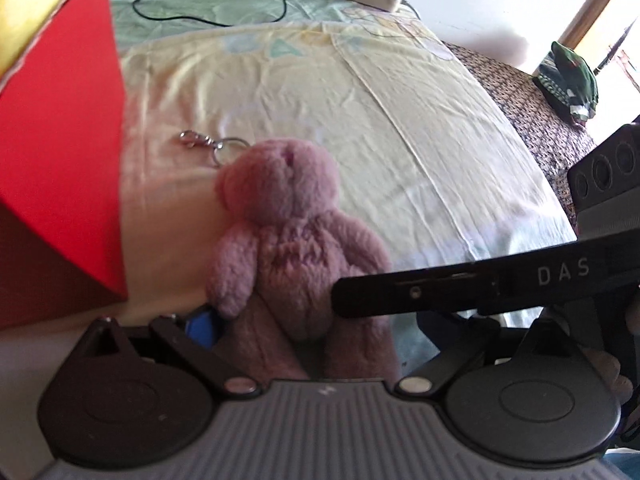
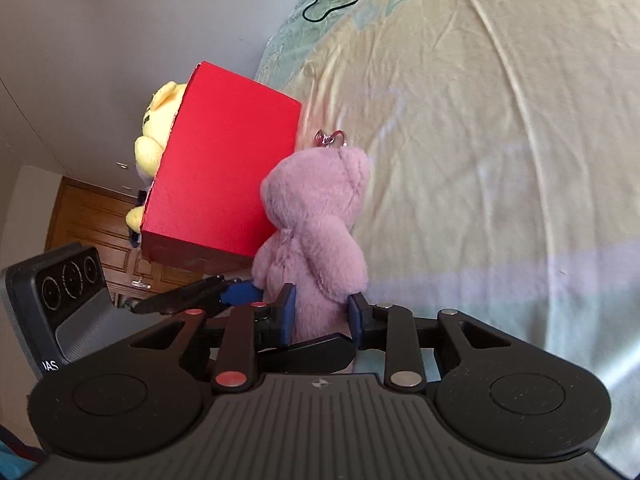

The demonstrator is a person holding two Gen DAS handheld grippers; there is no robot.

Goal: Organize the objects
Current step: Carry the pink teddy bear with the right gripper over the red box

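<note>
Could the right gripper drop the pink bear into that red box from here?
Probably yes. The right gripper is shut on the pink bear, and the red box stands right beside it, though a yellow plush already fills part of the box.

You are working with two matte black plastic grippers. The left gripper [image 1: 280,320] is showing a ribbed grey housing, two round black discs, silver pivot pins and a blue finger pad [image 1: 204,326]. The right gripper [image 2: 322,316] is showing the same ribbed housing with a small round emblem, red and silver pins, and dark blue finger pads [image 2: 289,312]. White letters "DAS" are showing on its black finger in the left view.
</note>
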